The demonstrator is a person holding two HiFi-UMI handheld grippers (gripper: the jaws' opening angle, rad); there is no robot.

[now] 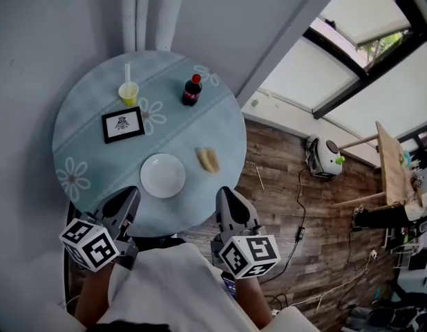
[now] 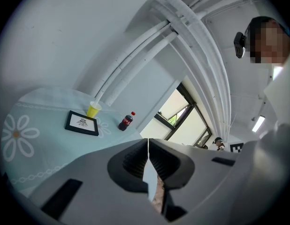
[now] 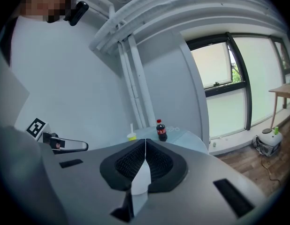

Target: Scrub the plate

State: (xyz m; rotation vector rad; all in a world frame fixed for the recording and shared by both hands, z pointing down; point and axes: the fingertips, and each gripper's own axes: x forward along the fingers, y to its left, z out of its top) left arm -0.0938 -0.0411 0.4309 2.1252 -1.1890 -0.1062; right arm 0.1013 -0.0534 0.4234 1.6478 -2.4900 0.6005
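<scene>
**At the table's lower edge: a bare plate and two clenched, empty grippers**

Near the centre of the head view, the white plate (image 1: 162, 175) lies flat on the round table (image 1: 82, 144), close to the table's lower edge. A yellowish sponge-like piece (image 1: 209, 160) lies just to the right of it and does not touch it. The left gripper (image 1: 125, 200) at lower left and the right gripper (image 1: 226, 198) at lower centre both hover at this edge. In each gripper's own view, its jaws are pressed together with nothing between them. Neither gripper view shows the plate.

This scene fits a plate that is yet to be scrubbed, and equally one already scrubbed and set free. I cannot tell if it is clean.

In my judgement, several things can go wrong from here:
- **Plate:** it looks smooth and light and sits on a cloth. Sideways rubbing without a steadying hold can push it over the lower edge.
- **Cloth:** it may drag and wrinkle. Then the upright cola bottle (image 1: 192, 90) or the yellow cup (image 1: 128, 93) in the upper part can tip.
- **Jaws:** while clenched they cannot take the sponge piece and would only shove it.

Count:
- one plate
- one sponge piece
- one bottle
- one cup with one straw (image 1: 127, 71)
- one framed picture (image 1: 123, 124)
- one table
- two grippers
- two marker cubes (image 1: 88, 244)
</scene>
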